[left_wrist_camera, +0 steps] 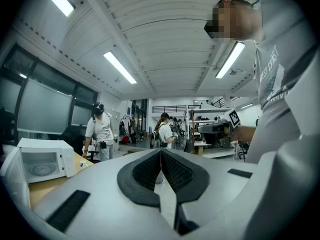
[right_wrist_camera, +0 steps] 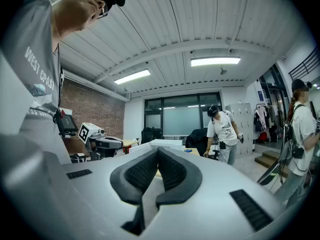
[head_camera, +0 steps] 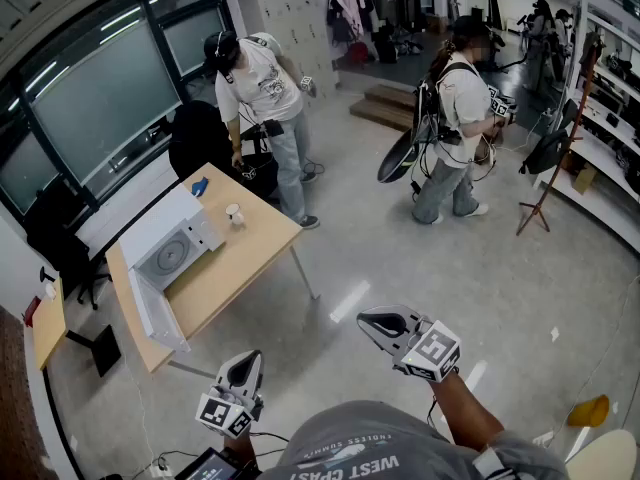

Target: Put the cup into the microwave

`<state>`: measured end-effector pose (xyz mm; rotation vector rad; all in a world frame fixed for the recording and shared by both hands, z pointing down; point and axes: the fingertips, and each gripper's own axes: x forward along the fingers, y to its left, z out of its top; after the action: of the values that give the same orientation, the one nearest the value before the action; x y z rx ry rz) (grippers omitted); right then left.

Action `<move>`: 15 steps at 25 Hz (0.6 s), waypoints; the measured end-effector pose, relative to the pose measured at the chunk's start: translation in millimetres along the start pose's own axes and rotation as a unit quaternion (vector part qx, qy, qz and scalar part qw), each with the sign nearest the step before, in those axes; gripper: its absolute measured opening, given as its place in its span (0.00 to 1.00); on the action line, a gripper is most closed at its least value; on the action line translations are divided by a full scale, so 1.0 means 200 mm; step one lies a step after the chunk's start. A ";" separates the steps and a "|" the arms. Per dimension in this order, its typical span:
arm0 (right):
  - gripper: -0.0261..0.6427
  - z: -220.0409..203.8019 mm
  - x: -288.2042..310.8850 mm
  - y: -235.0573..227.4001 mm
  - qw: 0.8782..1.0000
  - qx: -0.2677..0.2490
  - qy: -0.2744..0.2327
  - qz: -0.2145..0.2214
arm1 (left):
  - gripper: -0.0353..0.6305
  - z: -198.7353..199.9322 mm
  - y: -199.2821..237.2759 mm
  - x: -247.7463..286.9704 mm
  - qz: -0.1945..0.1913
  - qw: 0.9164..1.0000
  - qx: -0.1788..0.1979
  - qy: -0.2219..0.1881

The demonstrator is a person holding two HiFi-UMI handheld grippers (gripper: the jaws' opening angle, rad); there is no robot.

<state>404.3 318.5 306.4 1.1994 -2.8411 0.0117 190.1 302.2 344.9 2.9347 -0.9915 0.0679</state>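
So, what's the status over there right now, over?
Left gripper and right gripper shut, empty, short of table. Cup on table beside open microwave. Person at table's far corner.

- The cup (head_camera: 234,214), small and pale, stands upright on a light wooden table (head_camera: 250,253), near the table's far edge.
- It sits just beside the microwave's far right corner, apart from it and outside it.
- The microwave (head_camera: 170,248), a white box, rests on the same table with its door (head_camera: 150,313) swung wide open.
- A round turntable (head_camera: 172,255) shows inside the cavity, with nothing visible on it.
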 end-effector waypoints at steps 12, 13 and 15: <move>0.07 0.03 0.10 0.18 1.000 0.000 0.005 0.010 | 0.09 0.05 0.04 -0.20 0.004 1.000 0.006 -0.013; 0.07 0.03 0.11 0.19 1.000 -0.002 0.005 0.012 | 0.09 0.05 0.05 -0.22 0.007 1.000 0.004 -0.013; 0.07 0.04 0.14 0.22 1.000 -0.005 0.004 0.016 | 0.09 0.04 0.06 -0.26 0.011 1.000 0.001 -0.014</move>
<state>352.2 329.7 300.4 1.1489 -2.8505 0.0047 141.0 323.8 334.6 2.9355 -1.0271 0.0298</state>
